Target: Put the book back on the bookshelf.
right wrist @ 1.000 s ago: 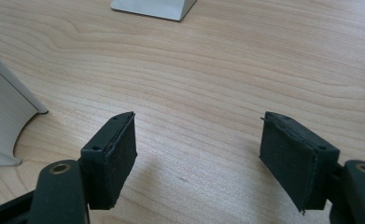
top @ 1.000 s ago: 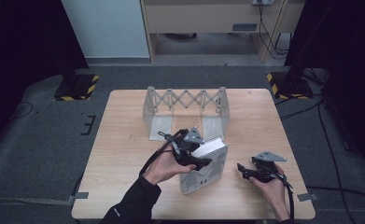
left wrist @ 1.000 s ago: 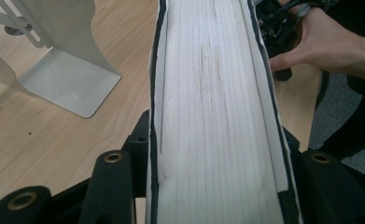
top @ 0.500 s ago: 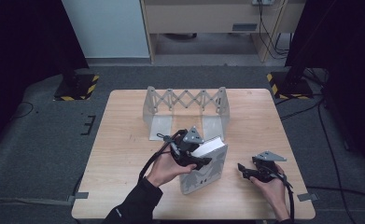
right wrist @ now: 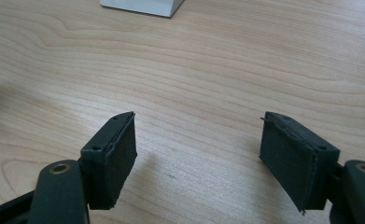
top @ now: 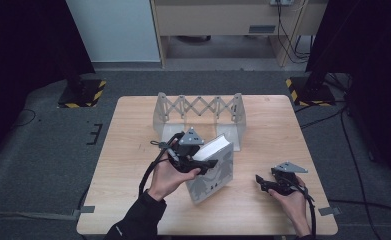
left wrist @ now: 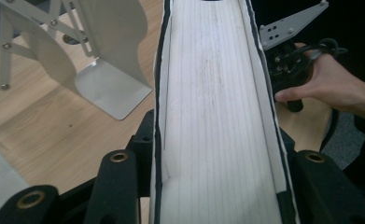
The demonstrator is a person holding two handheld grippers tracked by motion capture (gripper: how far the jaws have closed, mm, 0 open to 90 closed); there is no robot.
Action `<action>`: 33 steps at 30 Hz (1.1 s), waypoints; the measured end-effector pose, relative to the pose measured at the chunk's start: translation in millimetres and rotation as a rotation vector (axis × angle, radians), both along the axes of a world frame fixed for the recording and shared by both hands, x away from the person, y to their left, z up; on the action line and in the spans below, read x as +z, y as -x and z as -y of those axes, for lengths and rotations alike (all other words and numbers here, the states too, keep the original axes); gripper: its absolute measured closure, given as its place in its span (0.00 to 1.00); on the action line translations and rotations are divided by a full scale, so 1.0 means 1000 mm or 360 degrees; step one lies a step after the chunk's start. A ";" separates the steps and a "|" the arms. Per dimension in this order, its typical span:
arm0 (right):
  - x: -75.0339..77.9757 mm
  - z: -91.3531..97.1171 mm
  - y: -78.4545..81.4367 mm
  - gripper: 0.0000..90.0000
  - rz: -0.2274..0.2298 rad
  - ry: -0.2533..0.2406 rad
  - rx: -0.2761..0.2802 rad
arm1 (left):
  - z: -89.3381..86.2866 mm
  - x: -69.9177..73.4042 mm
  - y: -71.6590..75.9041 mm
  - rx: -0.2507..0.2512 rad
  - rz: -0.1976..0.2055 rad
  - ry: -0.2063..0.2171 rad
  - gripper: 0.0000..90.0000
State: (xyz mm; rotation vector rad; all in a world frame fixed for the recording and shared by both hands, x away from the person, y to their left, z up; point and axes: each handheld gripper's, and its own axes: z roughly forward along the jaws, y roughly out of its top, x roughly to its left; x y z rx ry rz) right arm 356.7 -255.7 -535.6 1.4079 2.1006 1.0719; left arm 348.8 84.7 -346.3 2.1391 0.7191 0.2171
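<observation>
book (top: 213,167) lifted, tilted toward rack | left jaws grip it | right jaws open

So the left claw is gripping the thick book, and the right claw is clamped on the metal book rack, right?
Not quite. The left claw does grip the book, but the right claw is open over bare table, as the right gripper view shows; the rack stands apart.

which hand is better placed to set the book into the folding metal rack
Left. The left gripper is already shut on the thick grey-covered book, tilted just in front of the grey expanding metal rack. The right gripper rests open and empty on the wooden table.
</observation>
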 end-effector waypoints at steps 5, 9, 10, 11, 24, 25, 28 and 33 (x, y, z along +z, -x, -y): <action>0.000 0.002 0.000 0.28 -0.0007 0.0047 -0.0037 | -0.017 -0.002 0.000 0.0069 -0.0007 -0.0016 0.58; -0.001 0.005 -0.001 0.23 -0.0009 0.0085 -0.0096 | -0.035 -0.002 0.000 0.0146 -0.0011 -0.0017 0.58; -0.001 0.005 -0.001 0.21 -0.0024 0.0088 -0.0106 | -0.040 -0.001 0.001 0.0165 -0.0008 -0.0025 0.58; -0.001 0.007 -0.001 0.19 -0.0023 0.0106 -0.0111 | -0.044 -0.001 0.001 0.0187 -0.0002 -0.0031 0.58; -0.003 0.017 -0.005 0.02 -0.0099 0.0183 -0.0208 | -0.086 0.004 -0.009 0.0440 0.0017 -0.0061 0.58; -0.003 0.017 -0.005 0.02 -0.0100 0.0182 -0.0208 | -0.088 0.004 -0.011 0.0466 0.0020 -0.0058 0.58; -0.004 0.017 -0.005 0.02 -0.0103 0.0183 -0.0211 | -0.094 0.007 -0.015 0.0521 0.0018 -0.0053 0.58; -0.004 0.017 -0.005 0.02 -0.0100 0.0185 -0.0211 | -0.103 0.013 -0.023 0.0606 0.0017 -0.0062 0.58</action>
